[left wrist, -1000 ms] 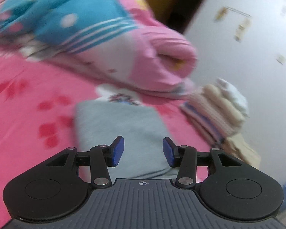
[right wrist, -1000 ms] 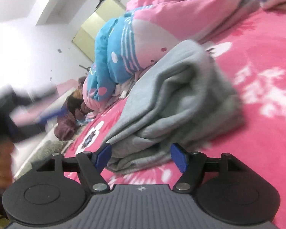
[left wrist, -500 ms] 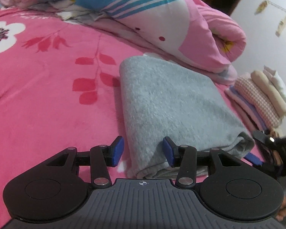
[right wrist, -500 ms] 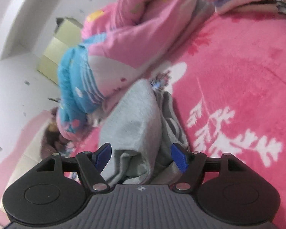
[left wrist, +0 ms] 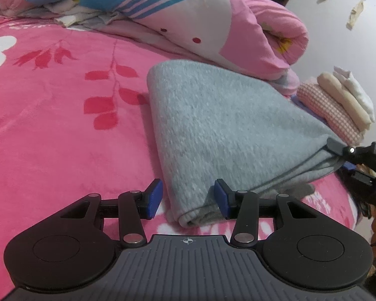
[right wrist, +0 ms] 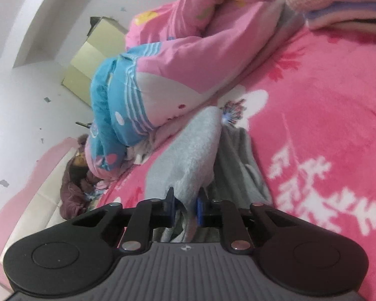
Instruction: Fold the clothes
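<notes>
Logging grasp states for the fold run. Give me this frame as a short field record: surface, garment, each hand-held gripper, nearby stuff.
surface: pink floral blanket
garment: grey folded garment, lying on the blanket
left hand-held gripper: jaws apart, straddling the garment's near corner, pads not pressing
right hand-held gripper: jaws closing, a grey fabric edge between the pads
nearby: rolled pink and blue quilt behind the garment; stack of folded clothes by the wall

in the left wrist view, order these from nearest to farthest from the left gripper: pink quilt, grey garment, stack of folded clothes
1. grey garment, its corner between the left gripper fingers
2. stack of folded clothes, far right
3. pink quilt, behind the garment; close to call with the stack
</notes>
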